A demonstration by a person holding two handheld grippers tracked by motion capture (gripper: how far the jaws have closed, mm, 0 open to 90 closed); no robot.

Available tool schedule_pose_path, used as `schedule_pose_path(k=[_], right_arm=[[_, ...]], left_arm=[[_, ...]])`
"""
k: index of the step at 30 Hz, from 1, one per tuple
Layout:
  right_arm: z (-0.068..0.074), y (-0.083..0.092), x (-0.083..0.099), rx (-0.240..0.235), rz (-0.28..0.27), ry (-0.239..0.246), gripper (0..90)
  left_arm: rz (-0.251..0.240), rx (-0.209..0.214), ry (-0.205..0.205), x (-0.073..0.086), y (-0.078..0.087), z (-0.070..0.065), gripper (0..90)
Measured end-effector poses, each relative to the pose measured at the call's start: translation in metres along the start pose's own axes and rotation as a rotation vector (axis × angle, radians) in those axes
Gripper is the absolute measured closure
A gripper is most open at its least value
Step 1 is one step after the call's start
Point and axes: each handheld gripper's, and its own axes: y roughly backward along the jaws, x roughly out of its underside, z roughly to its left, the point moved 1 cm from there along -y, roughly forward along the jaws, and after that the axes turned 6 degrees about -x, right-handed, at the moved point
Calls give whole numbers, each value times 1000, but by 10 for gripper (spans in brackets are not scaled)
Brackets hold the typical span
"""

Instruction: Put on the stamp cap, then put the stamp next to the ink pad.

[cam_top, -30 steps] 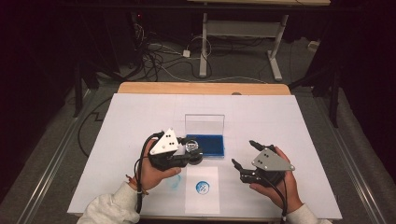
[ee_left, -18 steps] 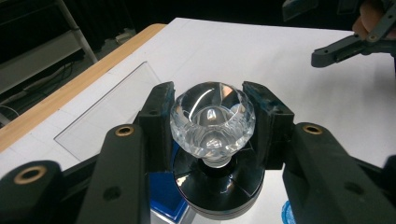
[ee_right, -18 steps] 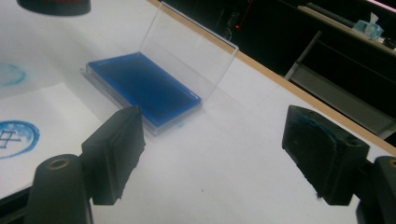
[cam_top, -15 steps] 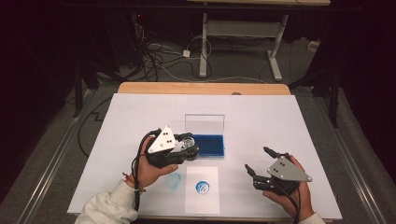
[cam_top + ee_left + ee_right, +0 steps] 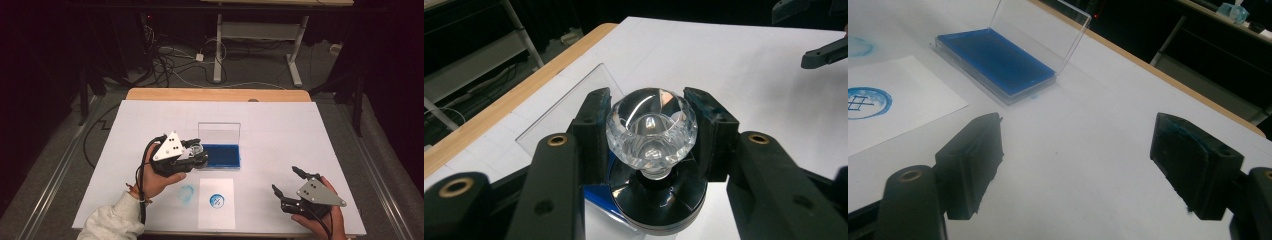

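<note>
My left gripper is shut on a stamp with a clear faceted knob and a round black base. It holds the stamp at the left end of the blue ink pad, whose clear lid stands open behind it. In front of the pad lies a white sheet bearing a round blue print. My right gripper hovers open near the table's front right, nothing between its black pads. Its own view looks across at the ink pad and the print.
A faint blue smudge marks the white table cover left of the sheet. A wooden table edge runs along the far side. Beyond it are cables and a desk frame on the floor.
My right gripper has drawn back to the right and toward the front edge, away from the sheet. The left gripper has stayed by the ink pad with the stamp.
</note>
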Motion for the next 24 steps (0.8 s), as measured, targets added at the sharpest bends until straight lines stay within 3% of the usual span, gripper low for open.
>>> schedule_pose_path(k=[12, 18, 24], right_arm=[[-3, -2, 0, 9, -9, -9, 212], [-3, -1, 3, 6, 3, -7, 210], [-6, 0, 3, 19, 3, -13, 210]], left_arm=[[5, -62, 30, 1, 13, 22, 548], [21, -97, 49, 5, 13, 35, 548], [35, -106, 70, 11, 10, 44, 547]])
